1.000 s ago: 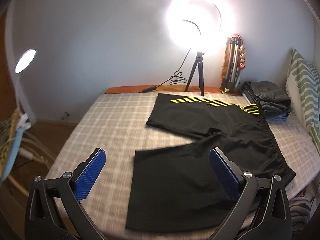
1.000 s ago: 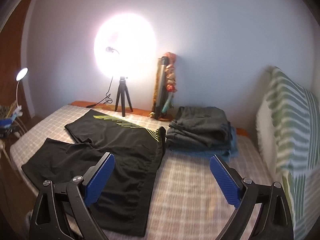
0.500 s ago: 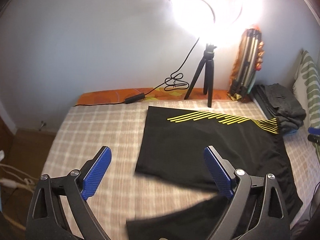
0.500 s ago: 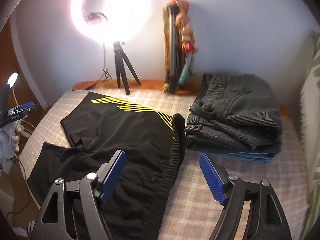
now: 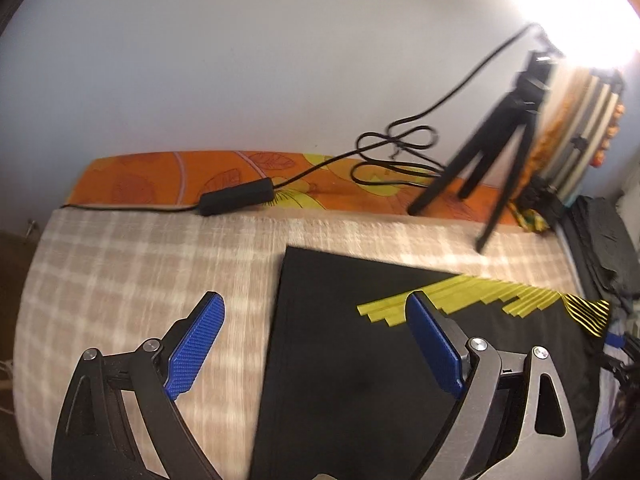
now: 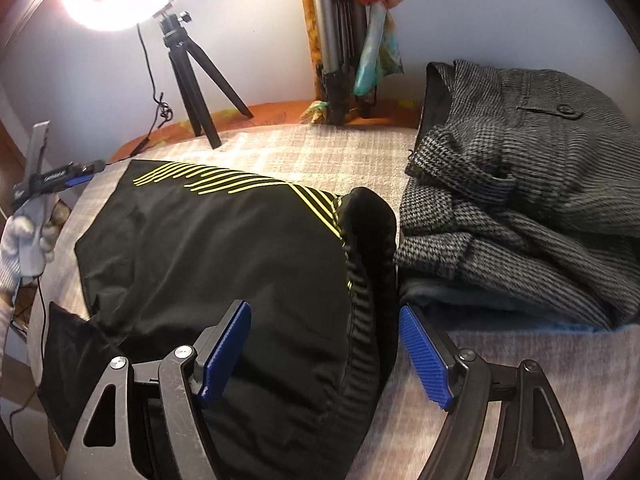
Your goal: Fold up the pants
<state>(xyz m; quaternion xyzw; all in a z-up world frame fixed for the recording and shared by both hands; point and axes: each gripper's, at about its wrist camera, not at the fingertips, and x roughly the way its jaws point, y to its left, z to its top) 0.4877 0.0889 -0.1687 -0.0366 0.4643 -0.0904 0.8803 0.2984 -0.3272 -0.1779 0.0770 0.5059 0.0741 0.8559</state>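
Black pants (image 6: 208, 264) flat on bed (image 5: 120, 264), left tongs (image 5: 312, 336) wide and empty over hem corner, right tongs (image 6: 324, 354) wide and empty astride waistband (image 6: 370, 248): risk is pinching one layer only, skewing fold.

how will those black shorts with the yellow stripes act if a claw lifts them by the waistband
The black shorts will probably go limp and drape, since they lie flat with soft wrinkles. They look thin, so likely light. The gathered waistband stands up in a ridge, so it may bunch and offer a thicker grip.
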